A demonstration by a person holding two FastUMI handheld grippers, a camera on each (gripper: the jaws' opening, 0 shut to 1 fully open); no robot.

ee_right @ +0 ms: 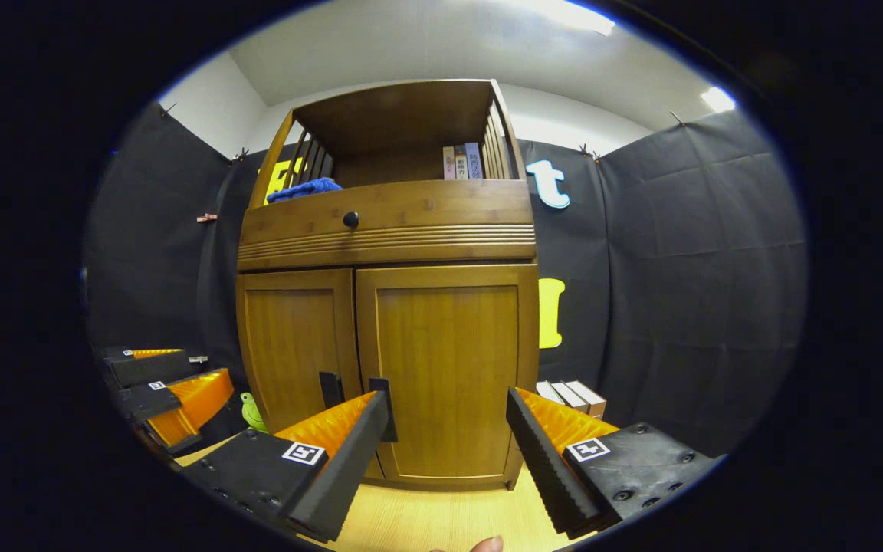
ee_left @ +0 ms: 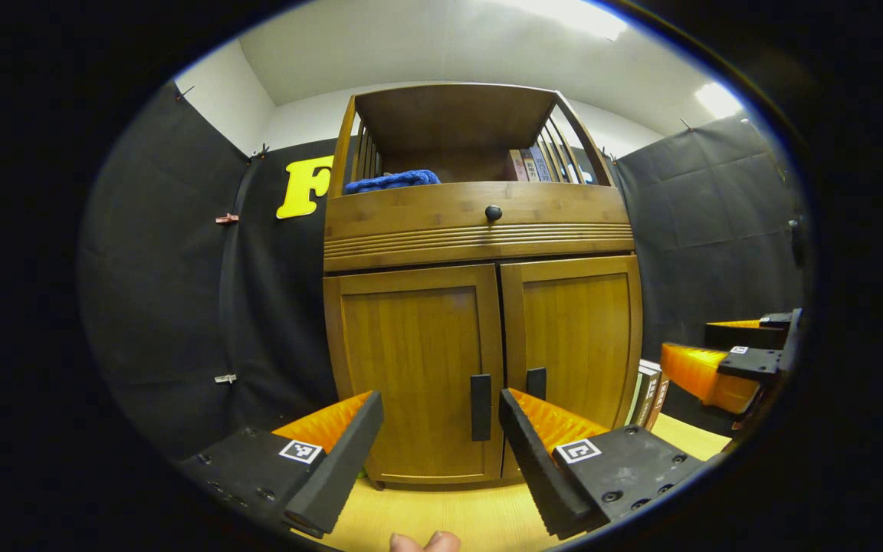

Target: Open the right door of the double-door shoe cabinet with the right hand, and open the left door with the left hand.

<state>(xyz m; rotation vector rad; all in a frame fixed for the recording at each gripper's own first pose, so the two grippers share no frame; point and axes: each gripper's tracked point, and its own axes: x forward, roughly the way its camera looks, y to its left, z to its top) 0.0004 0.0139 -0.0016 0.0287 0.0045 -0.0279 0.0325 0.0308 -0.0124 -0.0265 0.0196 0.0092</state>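
Double-door shoe cabinet (ee_left: 480, 307), honey-brown bamboo-look wood: stands on a pale wooden floor (ee_left: 457, 514) against the black cloth wall, straight ahead of both grippers.
Left door (ee_left: 415, 368): shut, flush with its frame; black vertical bar handle (ee_left: 480, 407) near the centre seam.
Right door (ee_right: 449, 368): shut likewise; its black bar handle (ee_right: 385, 406) sits just right of the seam, partly hidden behind the near finger in the right gripper view.
Drawer front (ee_left: 480, 215) above the doors: ribbed lower edge, one small round black knob (ee_left: 494, 212).
Open top shelf: folded blue cloth (ee_left: 393, 181) at the left, a few upright books (ee_left: 530, 164) at the right.
Stack of books (ee_right: 572, 397): on the floor just right of the cabinet.
Small green object (ee_right: 252, 412): on the floor at the cabinet's left foot; kind cannot be told.
Left gripper (ee_left: 440, 452), black with orange ribbed finger backs: jaws spread wide, nothing between them, apart from the cabinet, with the left door's handle seen in the gap.
Right gripper (ee_right: 448, 452), same make: jaws spread wide, holding nothing, in front of the right door and apart from it.
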